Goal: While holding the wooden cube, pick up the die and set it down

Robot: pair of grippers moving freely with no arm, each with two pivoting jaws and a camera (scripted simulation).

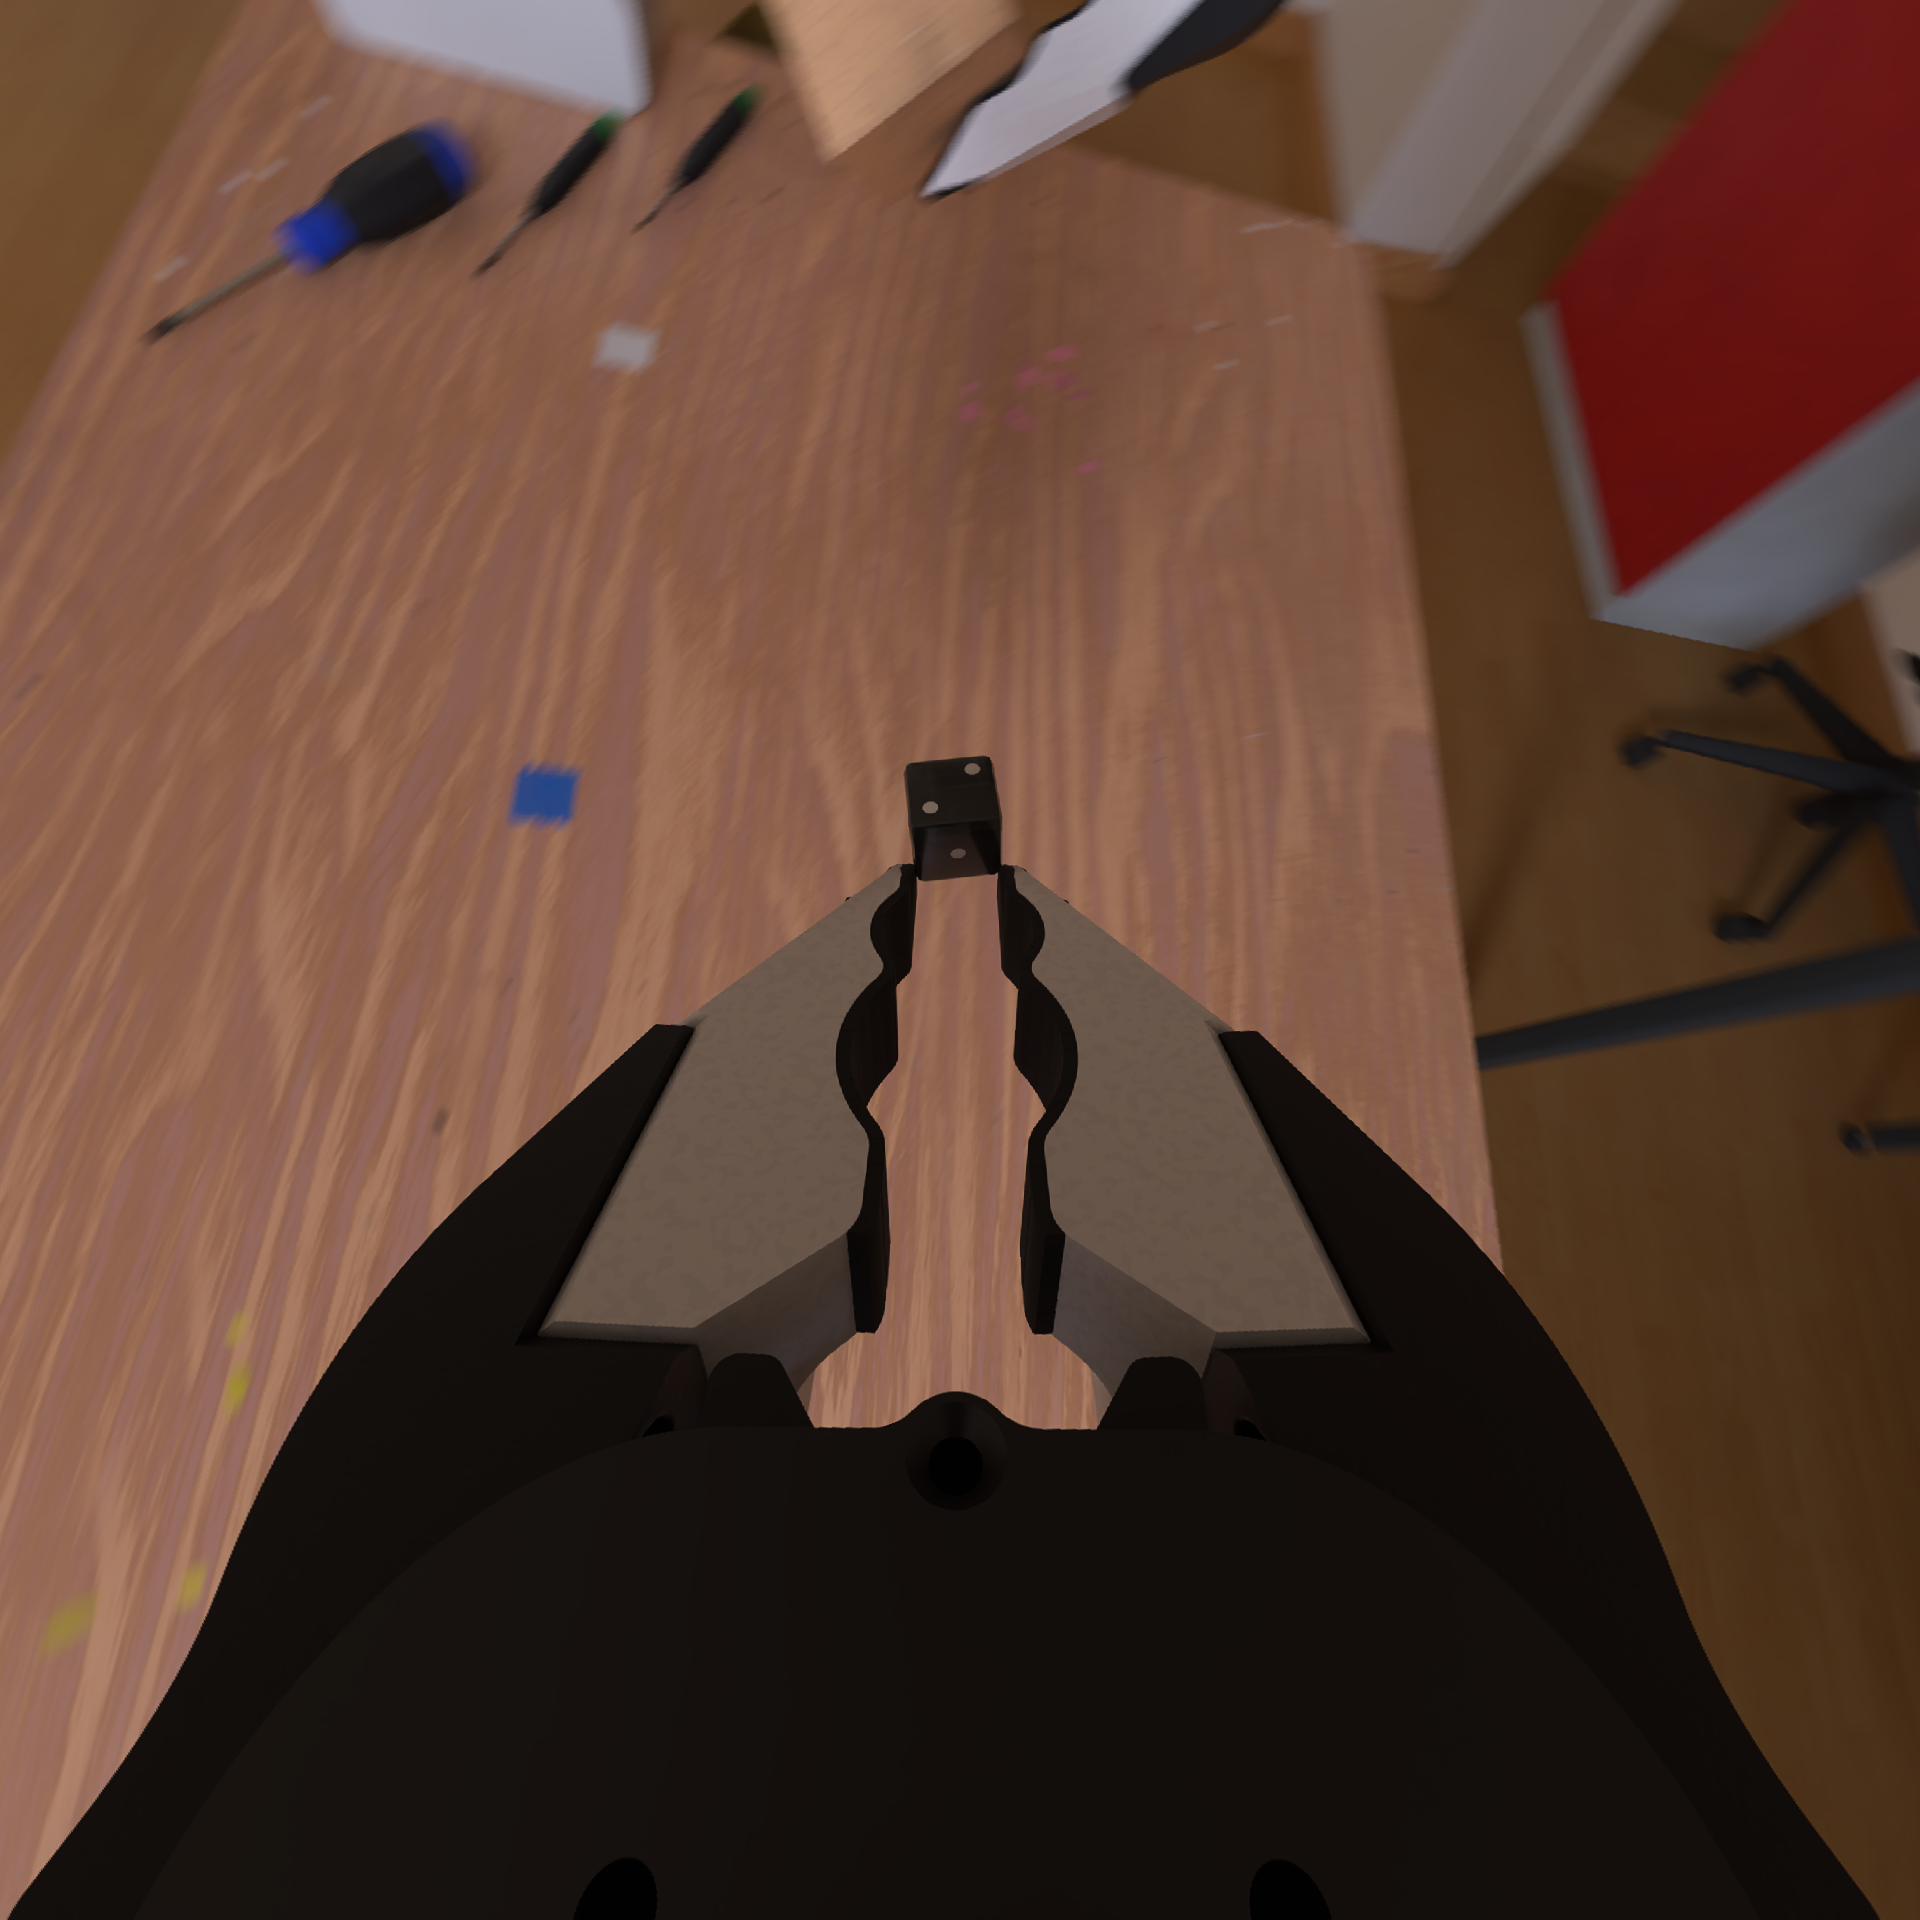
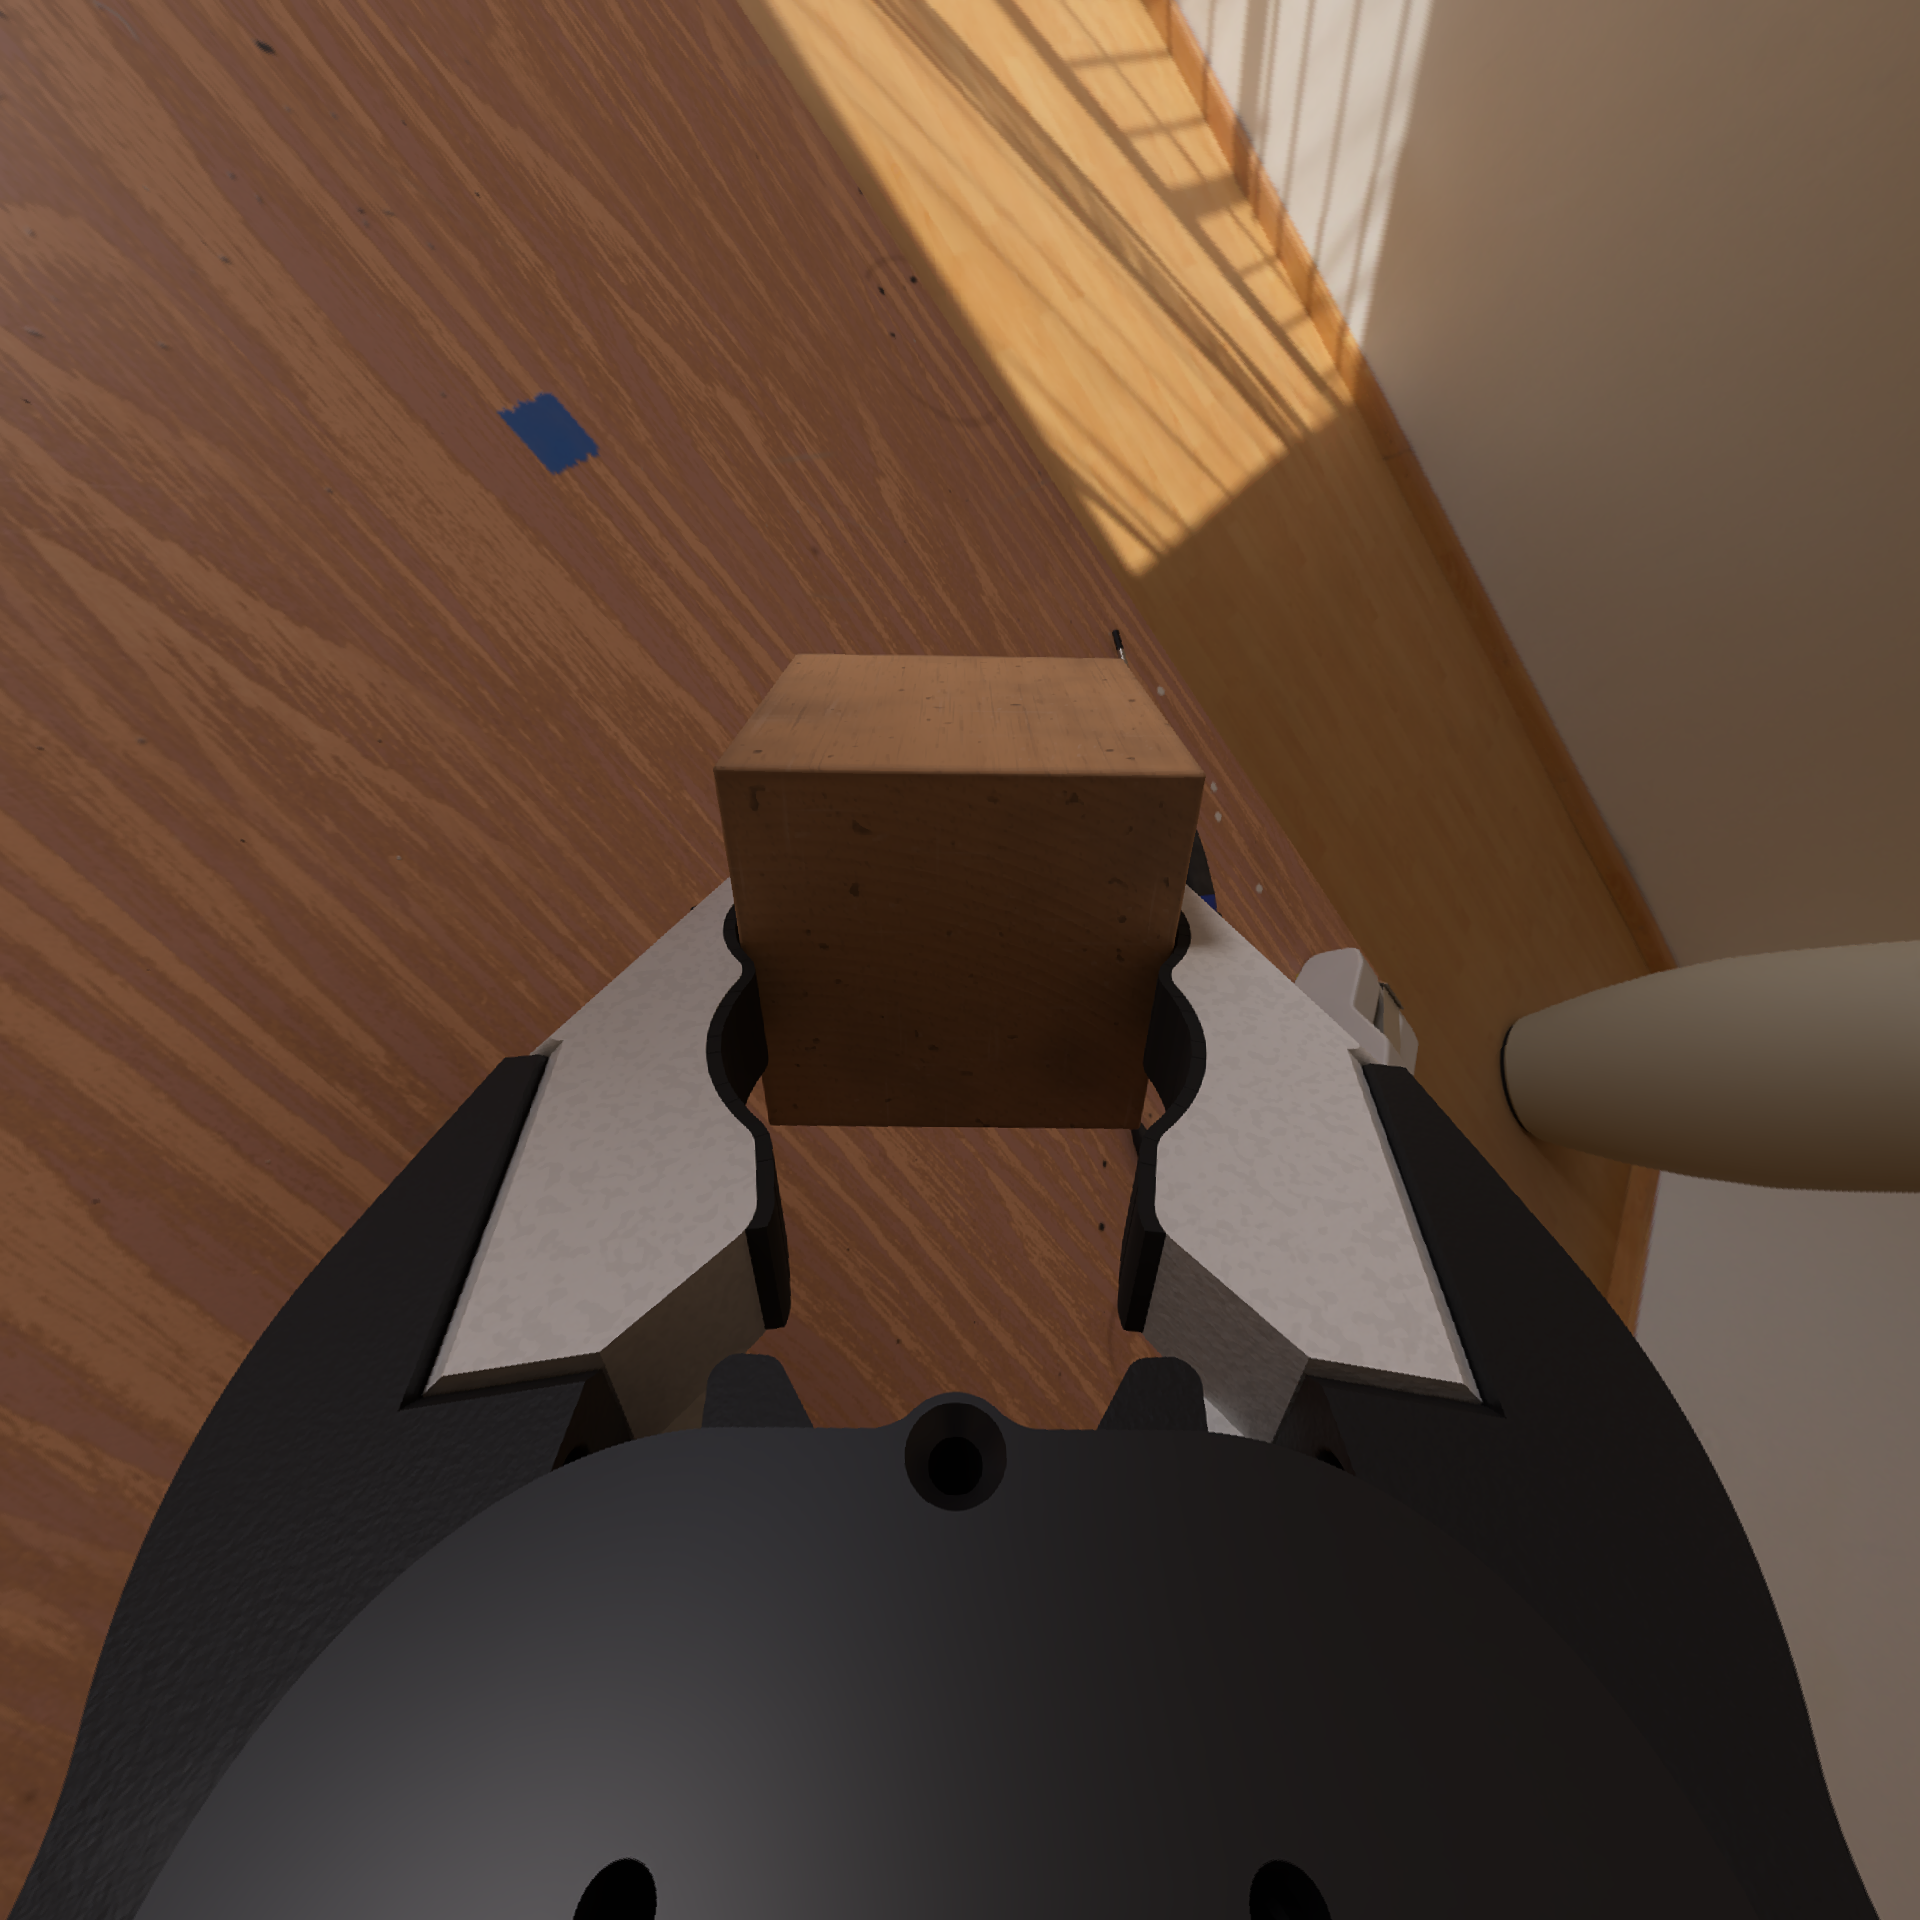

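Note:
In the left wrist view my left gripper is shut on a small black die with white pips, pinched at the very fingertips and held above the wooden table. In the right wrist view my right gripper is shut on a brown wooden cube, held between the jaws above the table. The cube and the other gripper show blurred at the top of the left wrist view.
A blue tape patch lies on the table left of the die; it also shows in the right wrist view. A blue-handled screwdriver and two thin ones lie far back. The table's right edge is near, with chair legs below.

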